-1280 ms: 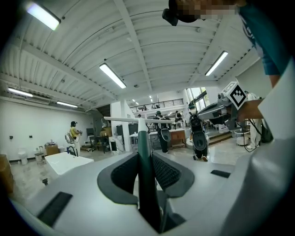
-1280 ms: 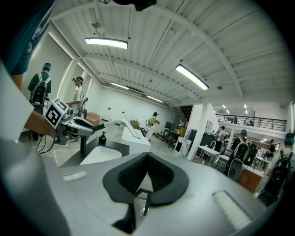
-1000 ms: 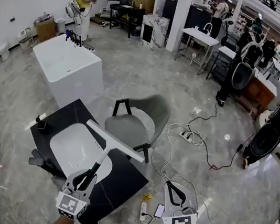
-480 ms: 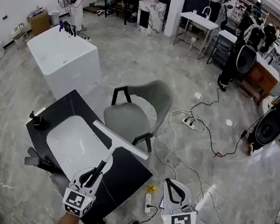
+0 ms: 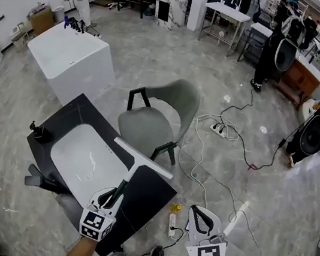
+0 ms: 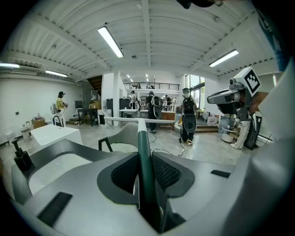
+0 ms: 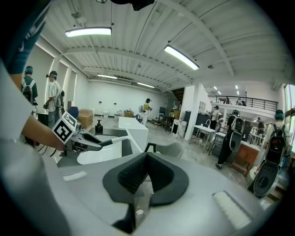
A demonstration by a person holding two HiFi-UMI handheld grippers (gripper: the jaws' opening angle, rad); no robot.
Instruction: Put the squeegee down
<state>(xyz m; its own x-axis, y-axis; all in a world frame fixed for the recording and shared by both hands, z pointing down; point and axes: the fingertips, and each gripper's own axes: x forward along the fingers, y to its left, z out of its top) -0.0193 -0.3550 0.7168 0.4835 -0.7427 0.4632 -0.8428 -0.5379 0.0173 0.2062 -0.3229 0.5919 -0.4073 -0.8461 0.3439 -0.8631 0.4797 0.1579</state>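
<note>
My left gripper [image 5: 113, 194] is shut on the dark green handle of a squeegee [image 5: 143, 157]. Its white blade lies crosswise over the far right rim of the white sink [image 5: 90, 164], just above the black counter [image 5: 142, 197]. In the left gripper view the handle [image 6: 144, 152] runs straight out between the pads to the blade. My right gripper [image 5: 201, 213] hangs to the right of the counter, over the floor, shut with nothing in it. The right gripper view shows its pads [image 7: 133, 173] meeting at the tip, with the left gripper [image 7: 85, 144] and the squeegee at the left.
A grey chair [image 5: 154, 123] stands just behind the counter. A black soap pump [image 5: 39, 131] sits at the counter's left corner. A white tub [image 5: 68, 57] is further back left. A power strip [image 5: 171, 223] and cables lie on the floor between my grippers.
Both grippers have come down. The squeegee has sunk with the left gripper toward the sink and counter, still held by its handle.
</note>
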